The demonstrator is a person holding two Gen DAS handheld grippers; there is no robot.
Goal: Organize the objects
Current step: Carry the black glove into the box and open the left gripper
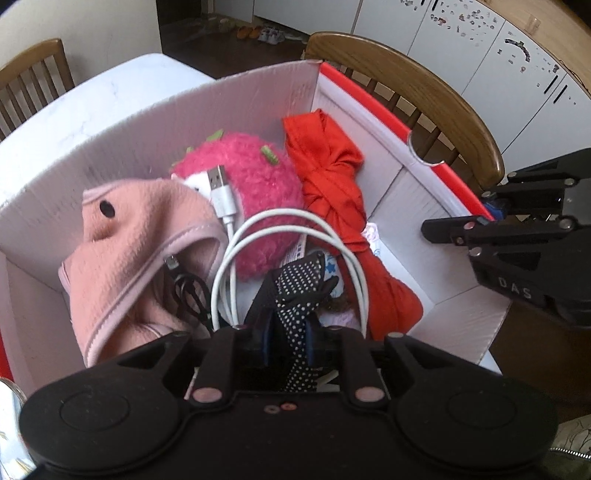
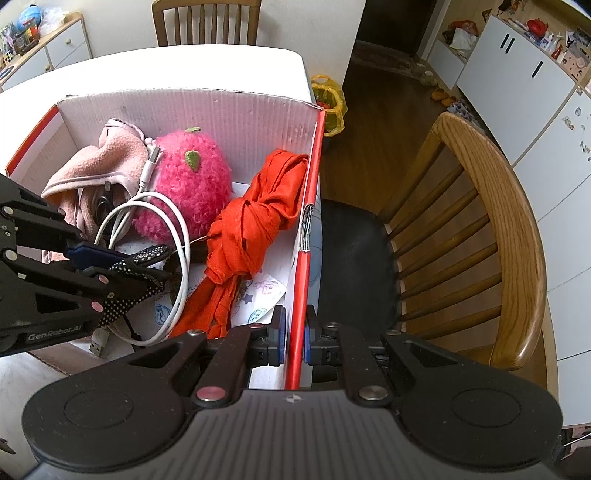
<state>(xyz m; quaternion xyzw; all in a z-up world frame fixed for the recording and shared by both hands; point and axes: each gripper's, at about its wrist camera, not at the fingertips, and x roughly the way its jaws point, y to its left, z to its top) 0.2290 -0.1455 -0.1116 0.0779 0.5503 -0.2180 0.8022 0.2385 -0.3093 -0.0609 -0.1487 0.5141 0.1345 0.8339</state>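
A white cardboard box (image 1: 221, 85) with red outer sides stands on the table. In it lie a pink plush fruit (image 1: 258, 184), a pale pink fleece cloth (image 1: 129, 240), a knotted red cloth (image 1: 328, 177), a looped white USB cable (image 1: 295, 218) and a black cable (image 1: 188, 291). My left gripper (image 1: 290, 323) reaches down into the box, shut on a black polka-dot fabric piece (image 1: 299, 280) that sticks out past its blue pads. My right gripper (image 2: 294, 336) is shut on the box's red-edged right wall (image 2: 308, 229), one pad inside and one outside.
A wooden chair (image 2: 498, 229) with a dark seat stands close against the box's right side. The white marble table (image 1: 92, 99) runs on behind the box, with another chair (image 2: 207, 22) at its far end. A yellow bag (image 2: 328, 103) sits on the floor.
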